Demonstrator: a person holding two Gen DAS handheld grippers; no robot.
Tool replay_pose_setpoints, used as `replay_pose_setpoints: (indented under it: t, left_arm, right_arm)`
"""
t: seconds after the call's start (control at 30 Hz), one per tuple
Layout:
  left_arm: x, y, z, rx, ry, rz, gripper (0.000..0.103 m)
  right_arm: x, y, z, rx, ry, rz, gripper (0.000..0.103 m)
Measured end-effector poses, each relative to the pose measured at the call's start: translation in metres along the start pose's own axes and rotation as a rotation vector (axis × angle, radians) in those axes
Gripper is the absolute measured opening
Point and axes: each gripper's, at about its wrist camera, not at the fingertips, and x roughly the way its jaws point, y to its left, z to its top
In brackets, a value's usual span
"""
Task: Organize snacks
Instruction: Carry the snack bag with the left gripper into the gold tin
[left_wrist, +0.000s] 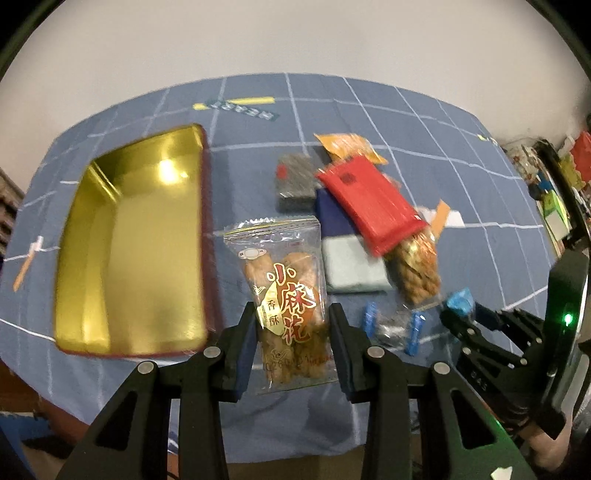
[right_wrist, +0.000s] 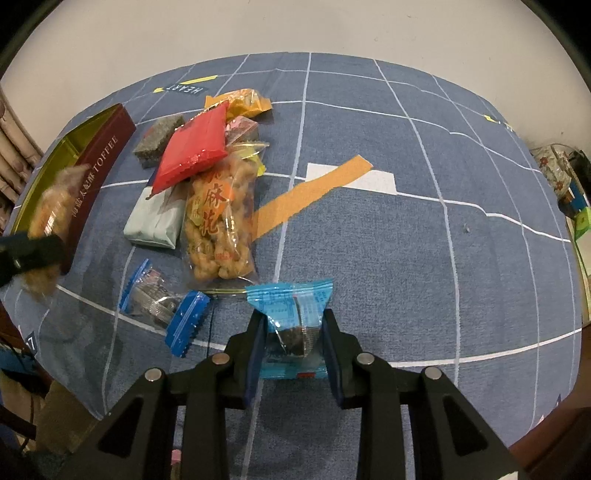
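On the table there's a blue cloth (right_wrist: 406, 155) with a thin white grid printed on it, soft-looking and a bit rumpled, with a few orange and yellow strips in the pattern. Biggest thing on it is the tin (left_wrist: 129, 243), a rectangular box with rounded corners, shiny gold inside and dark red outside with "TOFFEE" lettering on the wall, sitting way over on the left with nothing inside it.

Next to that, in the middle, is the snack pile. A glossy red flat packet (right_wrist: 195, 147) lies on top, tilted across a pale mint paper-wrapped block (right_wrist: 155, 225) and a clear crinkly bag of twisted fried dough (right_wrist: 221, 229). Behind them there's a grey speckled square bar (right_wrist: 159, 140) and an orange foil pouch (right_wrist: 240, 101). Closer in lies a small clear candy wrapper with blue zigzag ends (right_wrist: 162, 306).

The left gripper (left_wrist: 291, 332) has its black fingers pinched on another clear packet of dough twists (left_wrist: 288, 295), red and gold characters on the front, held up off the cloth just right of the tin.

The right gripper (right_wrist: 293, 336) is nearly closed, clamped on a small light blue pillow-shaped candy pack (right_wrist: 291, 317) with something dark inside, held near the front edge of the pile.
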Motion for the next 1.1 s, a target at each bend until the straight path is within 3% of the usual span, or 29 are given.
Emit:
replay_pose_setpoints:
  t: [0.27,0.6,0.87,1.1]
  left_arm:
    - [-0.009,0.056,0.02,-0.07,-0.043,0.098,0.034]
    - [0.014,0.118,0.024,-0.134,0.005,0.21,0.034]
    - [0.042,0.141,0.017,-0.111,0.084,0.273,0.034]
    - [0.057,0.149,0.01,-0.11,0.128,0.278,0.034]
  right_arm:
    - [0.001,0.002,0.001,-0.01,0.005,-0.016,0.03]
    - [0.002,0.005,0.001,-0.013,0.009,-0.034,0.03]
    - [0.002,0.007,0.002,-0.016,0.014,-0.041,0.03]
    - [0.001,0.008,0.002,-0.015,0.019,-0.045,0.03]
